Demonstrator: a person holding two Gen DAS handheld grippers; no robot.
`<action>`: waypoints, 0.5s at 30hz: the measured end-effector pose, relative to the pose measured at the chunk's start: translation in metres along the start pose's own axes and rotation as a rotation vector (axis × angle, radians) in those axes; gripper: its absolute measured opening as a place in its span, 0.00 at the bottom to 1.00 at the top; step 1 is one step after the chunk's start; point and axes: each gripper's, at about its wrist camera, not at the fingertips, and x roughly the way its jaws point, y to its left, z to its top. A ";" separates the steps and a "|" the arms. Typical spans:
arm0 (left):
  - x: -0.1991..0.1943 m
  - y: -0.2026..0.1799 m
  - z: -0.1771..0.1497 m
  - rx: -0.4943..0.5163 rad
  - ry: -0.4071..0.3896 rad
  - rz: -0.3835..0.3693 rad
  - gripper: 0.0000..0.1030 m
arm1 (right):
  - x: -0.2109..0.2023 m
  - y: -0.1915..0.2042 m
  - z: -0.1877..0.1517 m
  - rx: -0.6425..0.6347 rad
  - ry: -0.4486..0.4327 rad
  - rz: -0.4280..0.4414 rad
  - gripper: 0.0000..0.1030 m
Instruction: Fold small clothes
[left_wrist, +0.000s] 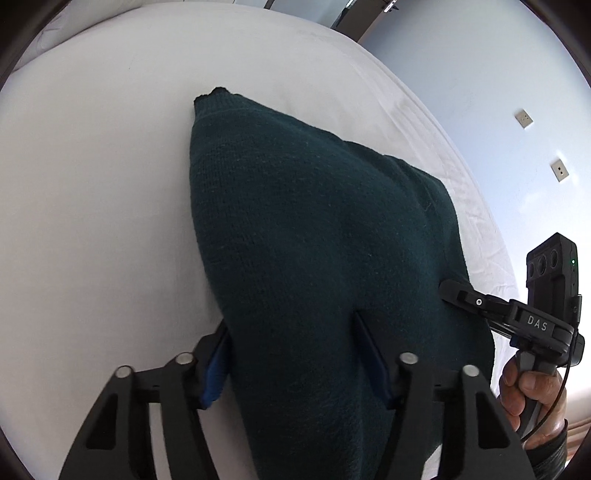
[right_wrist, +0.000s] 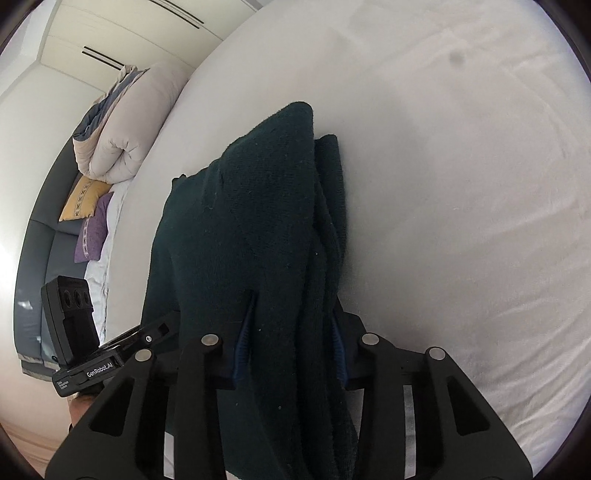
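A dark green knitted garment (left_wrist: 314, 229) lies on the white bed sheet (left_wrist: 92, 184), its near edge lifted. My left gripper (left_wrist: 295, 369) is shut on the garment's near edge, the cloth bunched between the blue pads. My right gripper (right_wrist: 291, 354) is shut on the other near corner of the same garment (right_wrist: 266, 206), where several folded layers hang between its fingers. The right gripper also shows in the left wrist view (left_wrist: 454, 291), at the garment's right edge. The left gripper's body shows at the lower left of the right wrist view (right_wrist: 110, 354).
The bed's edge (left_wrist: 461, 192) runs along the right in the left wrist view, with a pale wall behind it. A rolled duvet (right_wrist: 122, 125) and yellow (right_wrist: 85, 199) and purple (right_wrist: 94, 232) cushions lie by the grey headboard (right_wrist: 40, 236).
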 end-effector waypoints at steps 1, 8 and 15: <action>-0.004 -0.002 -0.002 0.016 -0.004 0.010 0.50 | 0.003 0.004 0.001 -0.012 -0.006 -0.017 0.27; -0.056 -0.017 -0.036 0.125 -0.061 0.127 0.38 | -0.016 0.098 -0.040 -0.349 -0.120 -0.312 0.20; -0.142 0.008 -0.122 0.172 -0.131 0.191 0.38 | -0.044 0.160 -0.129 -0.456 -0.162 -0.259 0.19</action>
